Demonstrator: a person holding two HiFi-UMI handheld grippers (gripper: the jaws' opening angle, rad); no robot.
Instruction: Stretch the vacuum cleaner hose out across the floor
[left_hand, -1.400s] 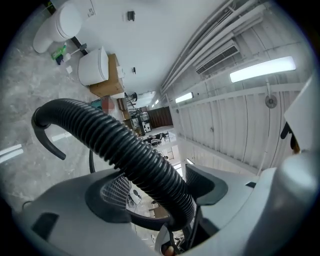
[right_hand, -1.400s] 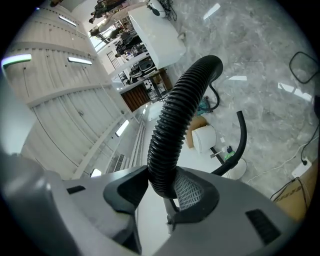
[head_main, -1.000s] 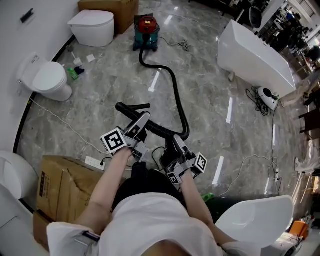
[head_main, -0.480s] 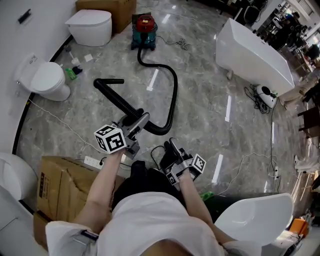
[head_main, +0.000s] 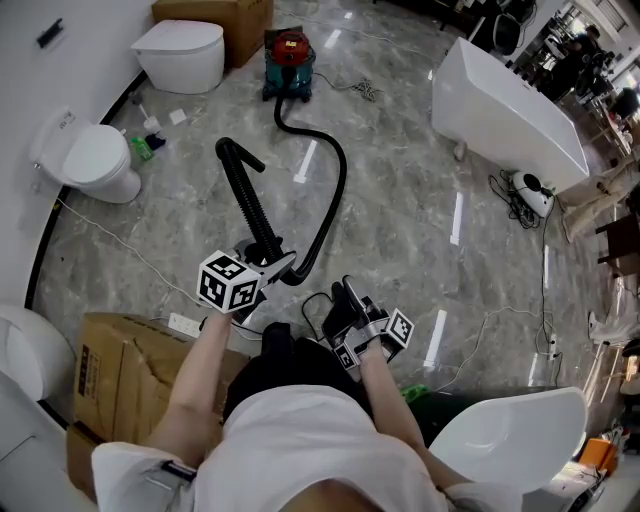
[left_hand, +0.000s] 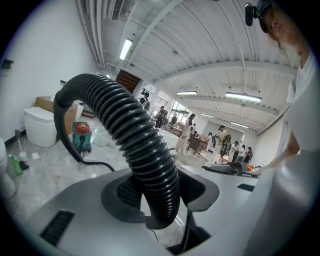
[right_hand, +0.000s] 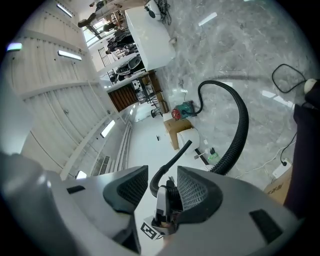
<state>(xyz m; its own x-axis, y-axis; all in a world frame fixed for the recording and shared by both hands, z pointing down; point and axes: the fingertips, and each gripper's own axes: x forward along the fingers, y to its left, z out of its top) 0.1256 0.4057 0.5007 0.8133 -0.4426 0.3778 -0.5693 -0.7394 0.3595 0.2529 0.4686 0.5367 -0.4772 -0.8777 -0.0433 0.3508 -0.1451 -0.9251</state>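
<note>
Vacuum cleaner sits near the floor's far edge, close to a toilet and a cardboard box. Its black ribbed hose leaves the cleaner, bows toward the middle of the floor, then comes back to the near edge at the person's feet. There it makes a tight U. From the U the free end sticks up and away at a slant, off the floor. Not stretched yet; the hose is doubled back on itself.

Handling, judged: corrugated plastic, light, bends easily along its run, probably springy, so it may curl back when let go. The ribs give the pads something to bite, so slip looks unlikely. The last stretch to the free end looks straighter and stiffer and will lever about in a grip. The cleaner may roll or tip if the hose is hauled taut. Best hold: near the free end, just behind the stiff part, pulling away from the cleaner.

Left gripper: clenched on the hose right at the U. Its own view shows the ribbed tube filling the gap, pads against both sides. Its jaws have just been closing with the hose between them.

Right gripper: jaws partly apart and holding nothing. The gap shows only the left gripper and the hose farther off. It hangs low by the person's legs, just beside the U, not touching the hose.
</note>
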